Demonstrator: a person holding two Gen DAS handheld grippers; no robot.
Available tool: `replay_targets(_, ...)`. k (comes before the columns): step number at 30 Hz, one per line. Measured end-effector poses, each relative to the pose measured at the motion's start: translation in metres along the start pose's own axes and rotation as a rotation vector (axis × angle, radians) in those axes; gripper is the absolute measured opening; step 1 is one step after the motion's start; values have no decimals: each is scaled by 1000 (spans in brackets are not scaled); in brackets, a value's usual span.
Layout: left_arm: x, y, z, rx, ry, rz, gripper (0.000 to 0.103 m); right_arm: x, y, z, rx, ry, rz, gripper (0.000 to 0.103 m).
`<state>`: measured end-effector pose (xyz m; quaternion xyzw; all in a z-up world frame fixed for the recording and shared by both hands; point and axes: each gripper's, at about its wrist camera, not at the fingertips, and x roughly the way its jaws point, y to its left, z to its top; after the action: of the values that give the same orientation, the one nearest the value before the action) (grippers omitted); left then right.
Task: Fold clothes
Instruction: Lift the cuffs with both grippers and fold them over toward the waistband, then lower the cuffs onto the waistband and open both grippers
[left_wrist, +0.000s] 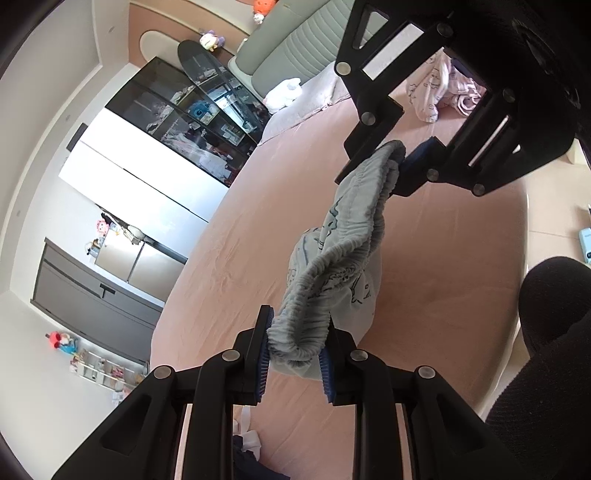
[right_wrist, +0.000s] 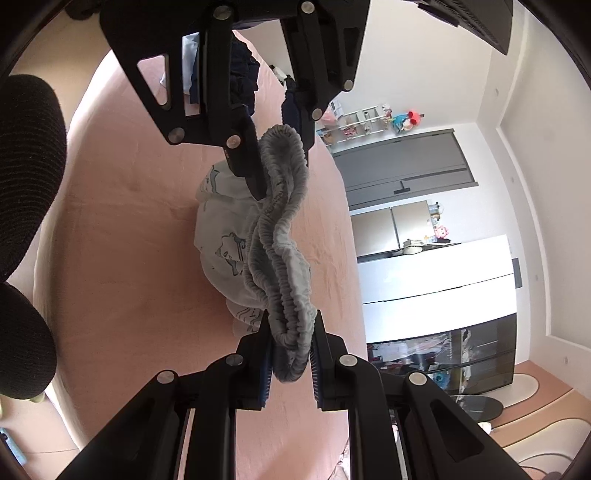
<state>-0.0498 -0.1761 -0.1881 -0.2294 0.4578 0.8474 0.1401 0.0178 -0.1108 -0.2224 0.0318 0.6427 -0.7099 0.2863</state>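
Observation:
A pale garment (left_wrist: 354, 291) with a line-drawn cartoon print and a ruffled grey elastic waistband (left_wrist: 354, 229) hangs between my two grippers above the pink bed sheet (left_wrist: 251, 229). In the left wrist view my left gripper (left_wrist: 298, 326) is shut on one end of the waistband, and my right gripper (left_wrist: 395, 158) pinches the far end at upper right. The right wrist view shows the reverse: my right gripper (right_wrist: 291, 326) is clamped on the waistband (right_wrist: 277, 236), and my left gripper (right_wrist: 280, 155) holds it at the top. The garment's body (right_wrist: 218, 243) sags onto the sheet (right_wrist: 129, 240).
A crumpled pink pyjama pile (left_wrist: 432, 92) lies farther along the bed. Dark clothes (right_wrist: 242, 74) sit on the bed beyond my left gripper. A person's black-clad knees (left_wrist: 554, 295) stand at the bed's edge. A white plush toy (left_wrist: 284, 92), a dark glass cabinet (left_wrist: 192, 118) and drawers line the wall.

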Motion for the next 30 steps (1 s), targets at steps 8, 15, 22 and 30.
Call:
replay_targets(8, 39, 15, -1, -83, 37, 33, 22, 47, -18, 3, 40, 16, -8, 14)
replay_targets(15, 81, 25, -12, -164, 85, 7, 22, 92, -24, 5, 75, 19, -4, 14)
replay_targets(22, 120, 31, -26, -257, 129, -41, 22, 135, -25, 4, 123, 40, 45, 14)
replay_targets(30, 156, 27, -41, -343, 196, -99, 22, 183, -17, 1, 156, 72, 97, 14)
